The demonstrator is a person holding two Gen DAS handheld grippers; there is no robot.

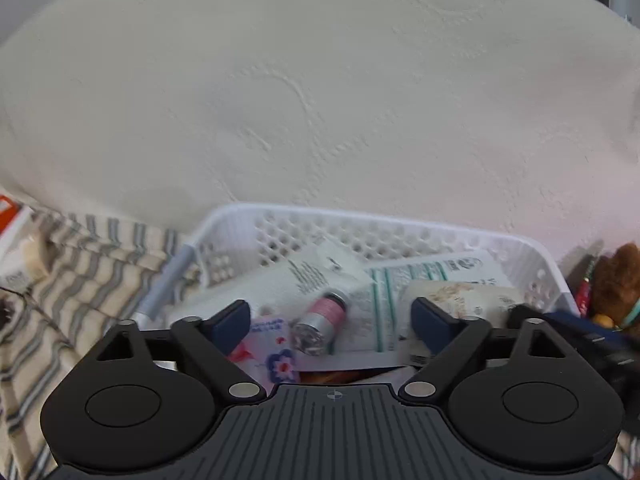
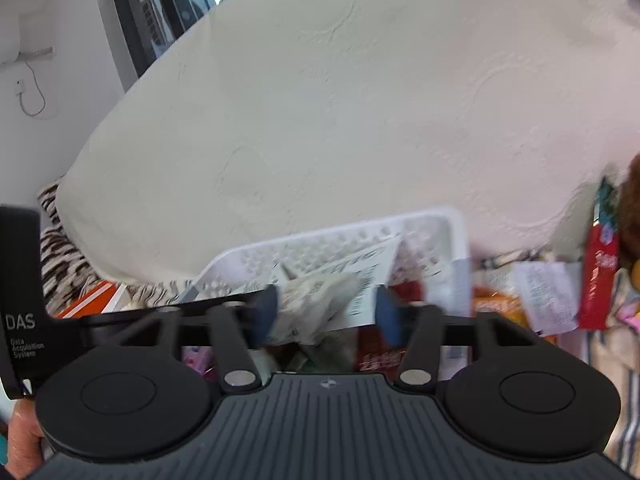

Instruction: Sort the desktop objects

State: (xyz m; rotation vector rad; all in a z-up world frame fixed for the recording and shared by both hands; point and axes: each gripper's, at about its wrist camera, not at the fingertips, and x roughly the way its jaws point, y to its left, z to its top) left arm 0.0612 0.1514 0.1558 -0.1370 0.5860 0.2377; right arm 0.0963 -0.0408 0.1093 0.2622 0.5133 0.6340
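Observation:
A white perforated basket [image 1: 360, 220] sits on the striped cloth and holds paper leaflets, packets and a small pink-labelled bottle [image 1: 322, 322] lying on its side. My left gripper [image 1: 330, 320] is open just above the basket, its fingers either side of the bottle without touching it. In the right wrist view the same basket [image 2: 456, 232] lies ahead. My right gripper [image 2: 326, 314] is open above it, with a crumpled pale packet [image 2: 320, 300] between the fingers; contact is not visible.
A large cream quilted cover [image 1: 320, 80] rises behind the basket. A grey pen [image 1: 164, 284] leans on the basket's left wall. A brown plush toy [image 1: 618, 280] and red packets [image 2: 598, 280] lie to the right. An orange box [image 2: 86, 300] lies left.

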